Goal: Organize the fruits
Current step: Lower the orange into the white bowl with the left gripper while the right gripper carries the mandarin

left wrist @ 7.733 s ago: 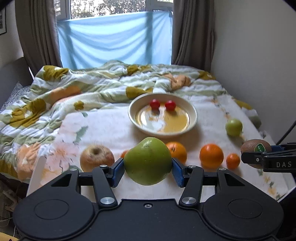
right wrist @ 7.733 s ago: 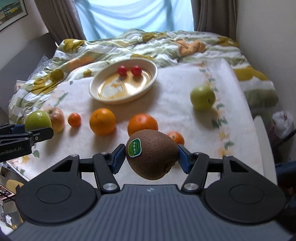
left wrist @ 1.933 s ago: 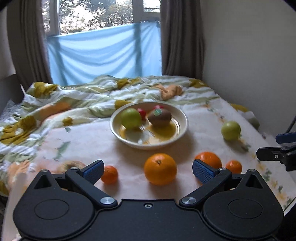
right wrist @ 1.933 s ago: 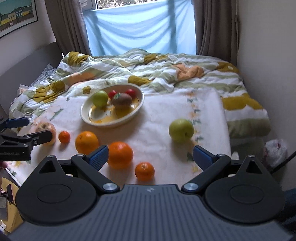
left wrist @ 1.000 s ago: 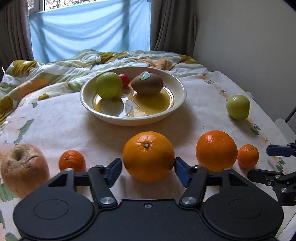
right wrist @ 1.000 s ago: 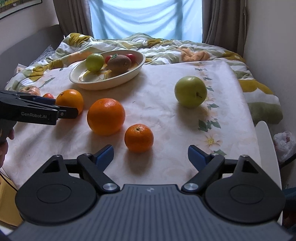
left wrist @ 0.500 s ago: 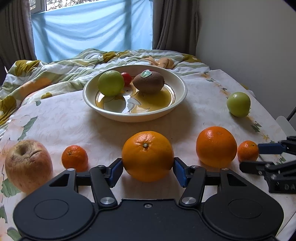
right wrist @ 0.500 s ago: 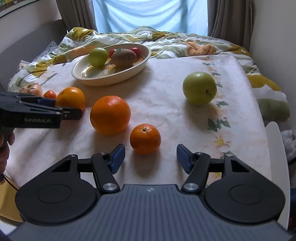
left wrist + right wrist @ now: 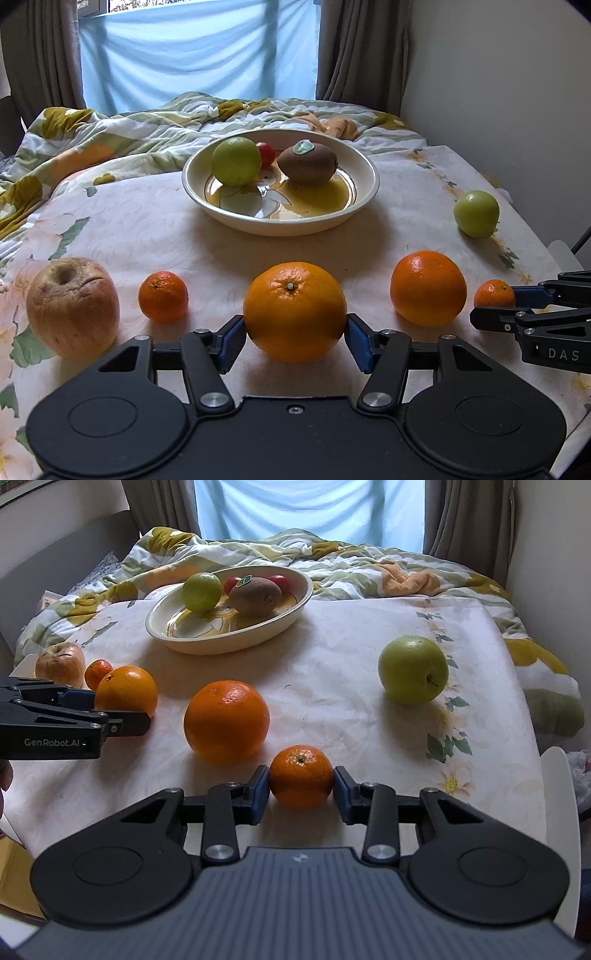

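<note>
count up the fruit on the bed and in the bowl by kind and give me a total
Oranges: 2
Mandarins: 2
Green apples: 2
Reddish apple: 1
Kiwi: 1
Small red fruits: 2
Total: 10

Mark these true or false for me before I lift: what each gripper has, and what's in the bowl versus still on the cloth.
1. The left gripper is closed on a large orange. True.
2. The right gripper is open and empty. False: it grips a small mandarin.
3. The kiwi lies in the bowl. True.
4. Both green apples are in the bowl. False: one green apple sits on the cloth.
</note>
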Tool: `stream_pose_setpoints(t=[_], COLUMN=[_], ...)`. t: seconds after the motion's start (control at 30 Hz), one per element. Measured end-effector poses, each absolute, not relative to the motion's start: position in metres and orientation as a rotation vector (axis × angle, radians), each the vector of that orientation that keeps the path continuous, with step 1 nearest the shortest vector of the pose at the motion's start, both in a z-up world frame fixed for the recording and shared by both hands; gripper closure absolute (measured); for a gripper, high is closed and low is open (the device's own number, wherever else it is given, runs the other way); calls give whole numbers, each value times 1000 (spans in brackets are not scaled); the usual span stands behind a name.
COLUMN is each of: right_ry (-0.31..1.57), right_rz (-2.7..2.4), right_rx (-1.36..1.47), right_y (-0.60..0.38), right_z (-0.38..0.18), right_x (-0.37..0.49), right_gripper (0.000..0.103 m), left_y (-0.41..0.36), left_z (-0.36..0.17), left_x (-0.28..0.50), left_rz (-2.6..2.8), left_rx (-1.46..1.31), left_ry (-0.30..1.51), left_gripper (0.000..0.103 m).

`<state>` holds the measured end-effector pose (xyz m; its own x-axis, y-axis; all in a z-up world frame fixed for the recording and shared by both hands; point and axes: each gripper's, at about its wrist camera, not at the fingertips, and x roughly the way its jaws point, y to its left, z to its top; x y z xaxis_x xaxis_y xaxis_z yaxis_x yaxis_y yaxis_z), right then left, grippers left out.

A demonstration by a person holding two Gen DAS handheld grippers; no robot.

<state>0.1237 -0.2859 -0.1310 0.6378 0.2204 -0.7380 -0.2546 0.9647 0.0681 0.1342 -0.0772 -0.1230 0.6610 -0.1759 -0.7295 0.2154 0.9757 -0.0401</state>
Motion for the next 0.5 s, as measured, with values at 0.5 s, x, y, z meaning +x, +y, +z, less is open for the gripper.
stream_pose_setpoints(t=[0.5], right_ry=[790], right_rz=[273], right_rx=[-26], right_y=[-291], right_z=[-72], right_x=[113], right_gripper=[51], left_y=[-81], left_z=[-45], left_x=[116], left_rz=[-191], left_rx=[40], left_ry=[733], left_gripper=[41])
